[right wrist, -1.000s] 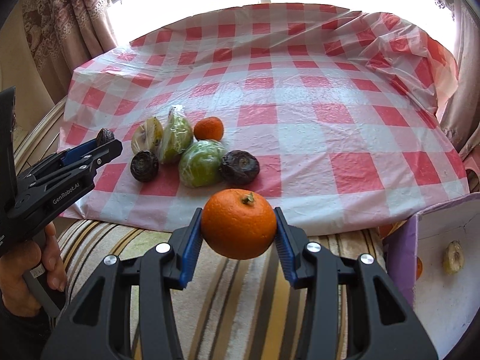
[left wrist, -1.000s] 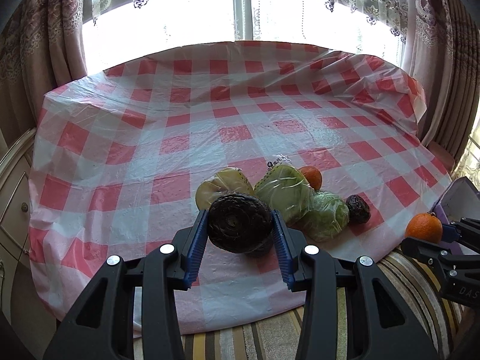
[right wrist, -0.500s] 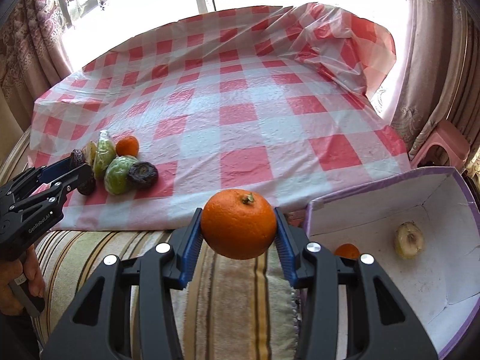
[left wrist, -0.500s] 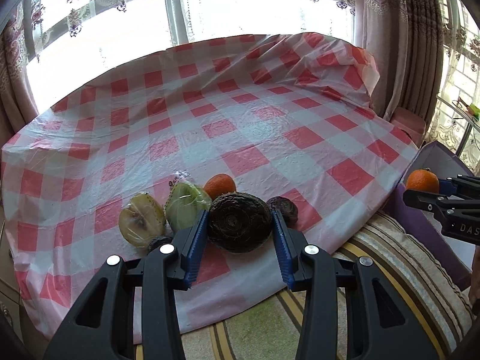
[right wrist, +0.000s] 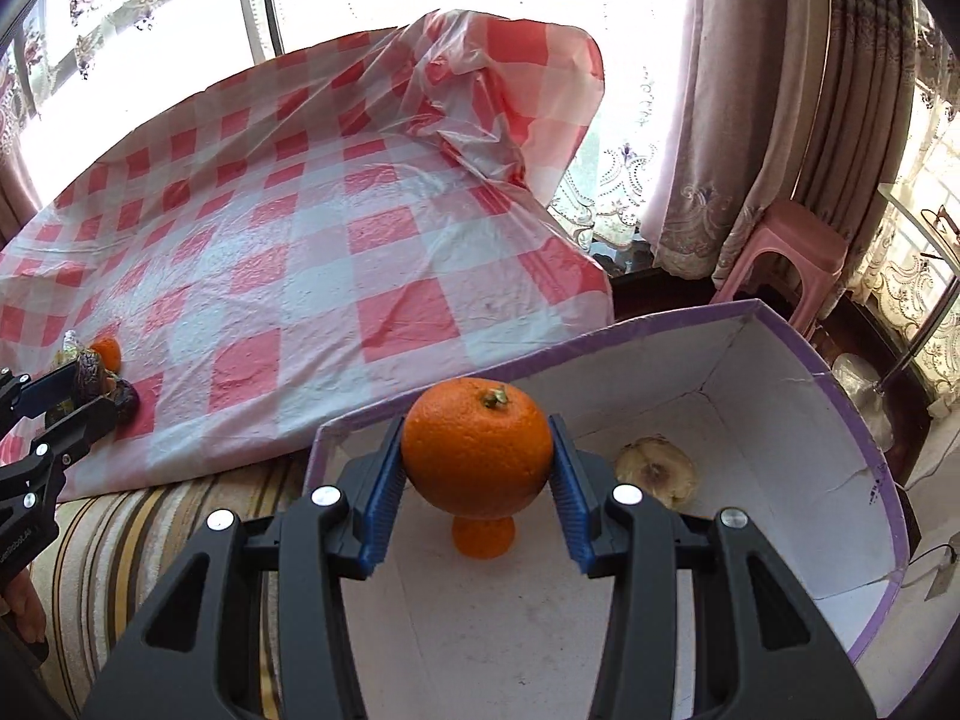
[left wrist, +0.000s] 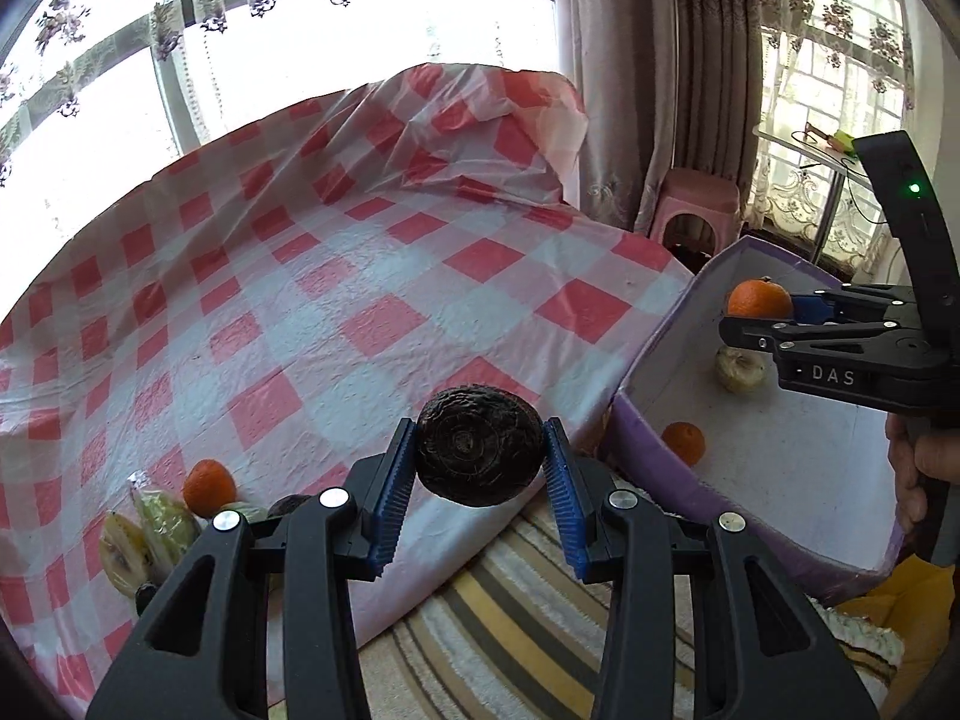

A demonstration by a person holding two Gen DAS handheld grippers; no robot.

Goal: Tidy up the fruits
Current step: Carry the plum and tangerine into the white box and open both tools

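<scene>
My left gripper (left wrist: pixel 478 453) is shut on a dark wrinkled fruit (left wrist: pixel 477 445) and holds it above the table's front edge, left of the purple-rimmed box (left wrist: pixel 642 414). My right gripper (right wrist: pixel 477 453) is shut on an orange (right wrist: pixel 477 447) and holds it over the box (right wrist: pixel 780 330). Inside the box lie a small orange (right wrist: pixel 483 537) and a pale cut fruit (right wrist: pixel 657 471). On the checked tablecloth (left wrist: pixel 360 276) at the lower left lie an orange (left wrist: pixel 209 486), wrapped green fruits (left wrist: pixel 165 525) and a yellow cut fruit (left wrist: pixel 123 552).
A striped cushion (left wrist: pixel 510 618) lies below the table edge. A pink stool (right wrist: pixel 786 258) and curtains (right wrist: pixel 780 90) stand behind the box. The right gripper (left wrist: pixel 840 342) shows in the left wrist view over the box.
Both grippers have swung to the right with their fruit. The right gripper with the orange now hangs over the box; the left one has come near the box's left wall.
</scene>
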